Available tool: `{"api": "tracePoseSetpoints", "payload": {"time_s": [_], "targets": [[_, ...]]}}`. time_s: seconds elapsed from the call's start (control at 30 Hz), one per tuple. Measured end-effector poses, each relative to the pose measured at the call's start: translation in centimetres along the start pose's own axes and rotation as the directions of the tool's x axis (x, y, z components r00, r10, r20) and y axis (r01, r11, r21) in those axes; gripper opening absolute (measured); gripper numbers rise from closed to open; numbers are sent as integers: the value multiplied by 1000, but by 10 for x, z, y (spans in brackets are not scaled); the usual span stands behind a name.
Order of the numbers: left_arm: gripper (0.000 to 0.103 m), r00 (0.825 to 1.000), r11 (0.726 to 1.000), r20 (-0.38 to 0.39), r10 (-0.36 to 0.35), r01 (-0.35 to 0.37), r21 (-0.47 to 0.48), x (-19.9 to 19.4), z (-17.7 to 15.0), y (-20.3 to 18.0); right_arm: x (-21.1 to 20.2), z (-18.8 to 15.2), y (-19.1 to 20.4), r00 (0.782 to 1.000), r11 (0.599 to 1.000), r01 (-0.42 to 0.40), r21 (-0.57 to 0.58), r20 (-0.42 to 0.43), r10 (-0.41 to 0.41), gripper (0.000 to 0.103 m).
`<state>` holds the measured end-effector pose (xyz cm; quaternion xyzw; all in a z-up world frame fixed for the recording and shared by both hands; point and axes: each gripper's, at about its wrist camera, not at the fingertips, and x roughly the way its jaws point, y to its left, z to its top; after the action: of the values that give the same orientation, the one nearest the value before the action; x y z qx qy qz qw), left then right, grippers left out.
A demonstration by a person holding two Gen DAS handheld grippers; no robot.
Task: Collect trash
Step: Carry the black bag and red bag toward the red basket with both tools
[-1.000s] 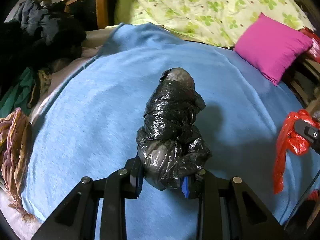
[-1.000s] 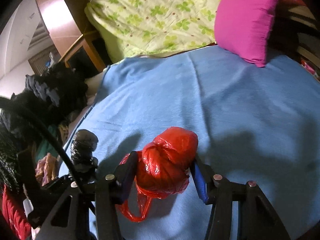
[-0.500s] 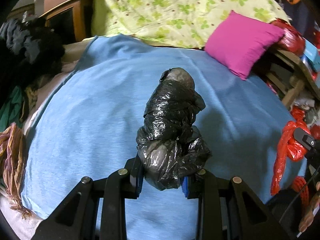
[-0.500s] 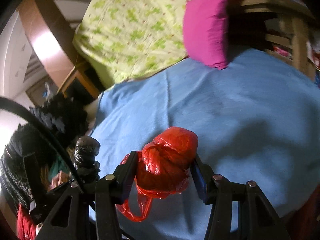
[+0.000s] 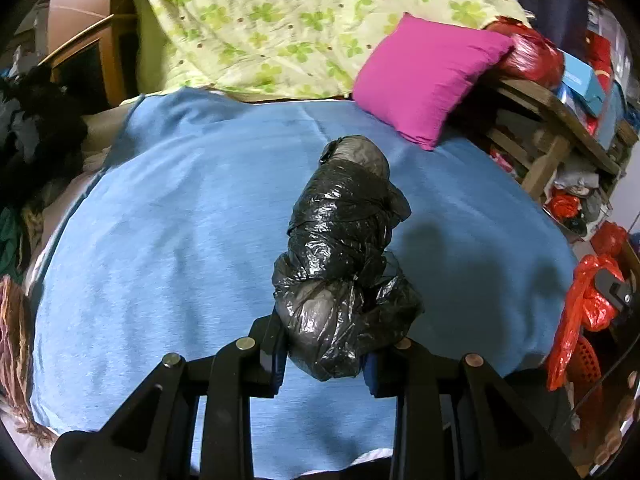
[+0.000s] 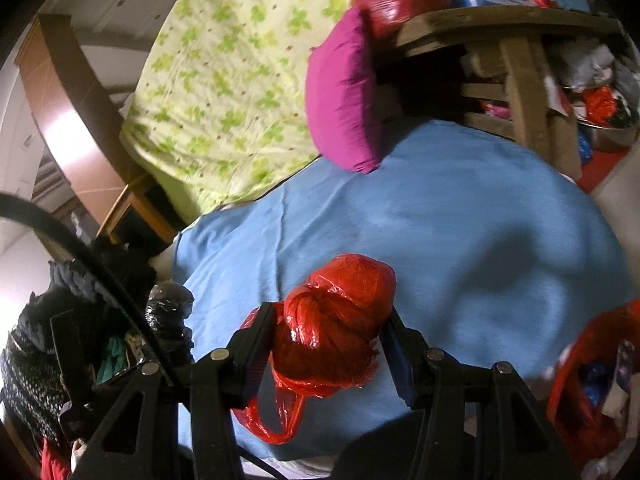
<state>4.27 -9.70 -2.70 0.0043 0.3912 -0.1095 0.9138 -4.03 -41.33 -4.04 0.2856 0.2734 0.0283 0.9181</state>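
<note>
Blue blanket covers the bed; green-flowered quilt heaped at far end w/ magenta pillow beside it; wooden table stands by the bed; left gripper clamps a knotted black trash bag, held above blanket; right gripper pinches a balled red trash bag, its loop handle dangling below.

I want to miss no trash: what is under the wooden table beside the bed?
Under the wooden table, crumpled red plastic and grey, cloth-like clutter show. Anything deeper is in shadow or hidden by its legs.
</note>
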Motion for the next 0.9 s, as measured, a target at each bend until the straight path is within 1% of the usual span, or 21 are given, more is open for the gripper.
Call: {"api": "tracePoseSetpoints", "payload": {"time_s": [0.23,0.5,0.67,0.9], "targets": [[32,999,998,3,-44,44,54,-6,3,-36,-34,1,-37,997,997,50,60,52,-53,55],[32,994,985,-4,-109,108,132,-12,1,-87,-81,7,-73,984,988,130,86,109,-139,55],[32,987,973,-17,-162,163,166,-17,-1,-119,-110,7,-94,969,976,195,95,135,-207,55],[32,969,939,-36,-243,244,242,-27,-11,-169,-149,4,-127,936,946,302,115,153,-318,55]]}}
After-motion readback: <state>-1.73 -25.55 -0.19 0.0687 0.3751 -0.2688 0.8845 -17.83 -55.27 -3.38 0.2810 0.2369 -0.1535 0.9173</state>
